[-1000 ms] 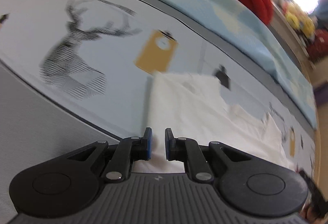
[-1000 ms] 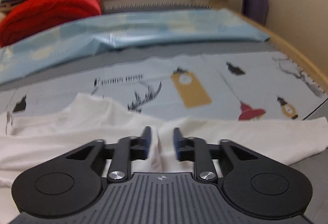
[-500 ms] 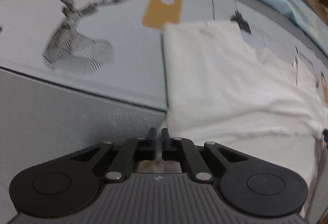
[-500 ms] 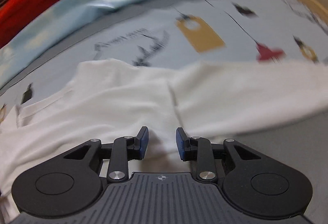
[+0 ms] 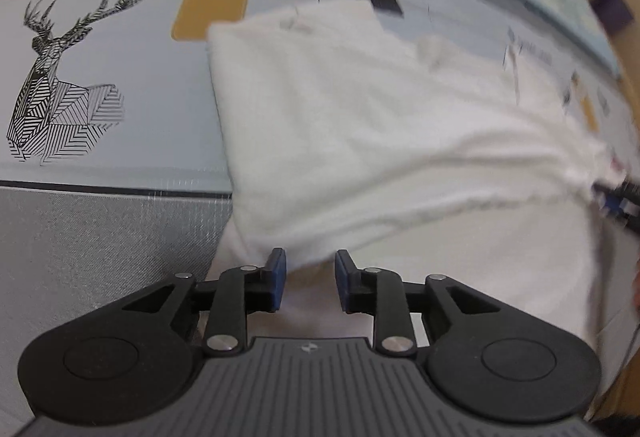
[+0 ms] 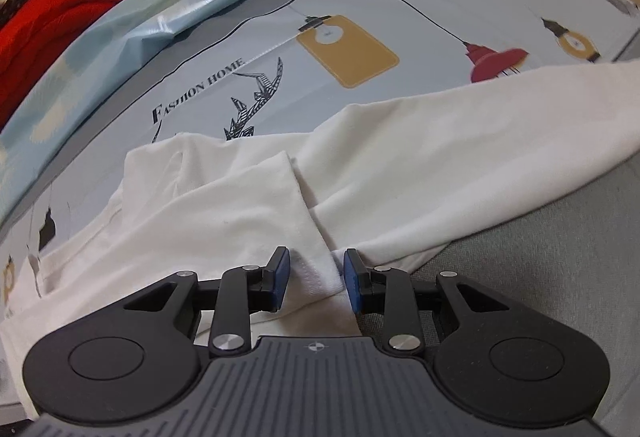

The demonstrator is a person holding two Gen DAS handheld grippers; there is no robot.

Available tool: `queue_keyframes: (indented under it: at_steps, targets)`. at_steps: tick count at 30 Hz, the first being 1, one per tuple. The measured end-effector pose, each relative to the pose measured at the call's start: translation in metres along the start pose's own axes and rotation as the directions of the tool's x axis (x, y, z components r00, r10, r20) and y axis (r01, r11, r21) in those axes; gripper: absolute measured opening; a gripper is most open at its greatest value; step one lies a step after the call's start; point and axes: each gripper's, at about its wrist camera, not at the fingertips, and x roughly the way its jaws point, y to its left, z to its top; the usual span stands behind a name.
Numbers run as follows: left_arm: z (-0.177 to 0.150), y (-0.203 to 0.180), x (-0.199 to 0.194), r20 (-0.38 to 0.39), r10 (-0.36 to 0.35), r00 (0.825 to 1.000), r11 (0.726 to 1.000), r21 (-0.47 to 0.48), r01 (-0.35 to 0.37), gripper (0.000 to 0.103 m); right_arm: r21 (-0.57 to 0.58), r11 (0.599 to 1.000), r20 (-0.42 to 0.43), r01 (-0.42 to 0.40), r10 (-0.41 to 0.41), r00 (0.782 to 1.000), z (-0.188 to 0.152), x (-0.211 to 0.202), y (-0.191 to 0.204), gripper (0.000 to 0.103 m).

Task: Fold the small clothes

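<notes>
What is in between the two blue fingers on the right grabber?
In the right wrist view, a folded edge of the white shirt lies between the open fingers of the right gripper. Neither pad pinches it yet.

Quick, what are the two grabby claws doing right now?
Left gripper: open, holding nothing, at the edge of the white shirt.
Right gripper: open, its fingers either side of a shirt fold, not clamped.

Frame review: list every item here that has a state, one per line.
left tool: open, white fabric between its fingers, not clamped
right tool: open, straddling a hem corner
white garment: partly folded, one flap laid over the body
red clothes: piled at the far edge
</notes>
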Motion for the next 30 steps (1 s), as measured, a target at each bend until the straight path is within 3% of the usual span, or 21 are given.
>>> queue_keyframes:
  at_steps: [3,8,11,12,13,16,18,21,24,27,29,30]
  targets:
    - [-0.004,-0.01,0.002,0.0,0.031,1.0,0.996,0.084,-0.031,0.029,-0.025,1.0,0.007,0.007,-0.007,1.0,-0.001,0.001,0.003,0.029]
    - [-0.012,-0.025,0.004,0.016,0.094,0.995,0.971,0.22,-0.096,0.028,-0.055,0.998,0.03,0.023,-0.021,0.999,-0.001,0.001,0.004,0.007]
    - [-0.018,-0.031,0.006,0.038,0.147,0.988,0.946,0.288,-0.151,0.016,-0.056,0.998,0.05,0.008,-0.006,0.999,0.001,-0.002,0.002,0.001]
    - [-0.018,-0.031,0.007,0.046,0.162,0.986,0.939,0.299,-0.168,0.007,-0.049,0.999,0.06,-0.001,0.004,0.998,0.002,-0.004,0.001,0.001]
    - [-0.016,-0.029,0.008,0.051,0.171,0.984,0.937,0.301,-0.179,0.0,-0.043,0.999,0.076,-0.013,0.017,0.997,0.003,-0.007,0.0,0.001]
    - [-0.01,-0.022,-0.003,0.08,0.158,0.984,0.947,0.27,-0.174,0.0,-0.026,0.998,0.142,-0.058,0.061,0.988,0.008,-0.023,0.002,0.001]
    - [-0.005,-0.018,-0.018,0.123,0.182,0.976,0.941,0.267,-0.209,0.0,-0.023,0.995,0.191,-0.093,0.096,0.977,0.012,-0.036,0.005,0.001]
    - [-0.002,-0.004,-0.041,0.151,0.157,0.976,0.954,0.232,-0.189,0.0,-0.016,0.992,0.23,-0.124,0.124,0.965,0.015,-0.052,0.008,0.001]
    - [-0.003,0.008,-0.045,0.135,0.173,0.976,0.956,0.216,-0.199,0.0,-0.031,0.998,0.171,-0.055,0.059,0.984,0.015,-0.044,0.009,0.001]
    - [-0.001,0.009,-0.04,0.122,0.081,0.989,0.975,0.196,-0.104,0.001,-0.031,0.997,0.033,0.066,-0.065,0.997,0.009,-0.018,0.004,0.004]
    - [-0.002,0.003,-0.041,0.141,0.026,0.99,0.974,0.22,-0.057,0.005,-0.005,0.99,0.071,0.141,-0.14,0.988,0.008,-0.018,0.0,0.006]
    - [-0.003,-0.001,-0.039,0.149,0.008,0.989,0.971,0.235,-0.043,0.016,0.0,0.99,0.105,0.14,-0.139,0.985,0.009,-0.023,0.0,0.006]
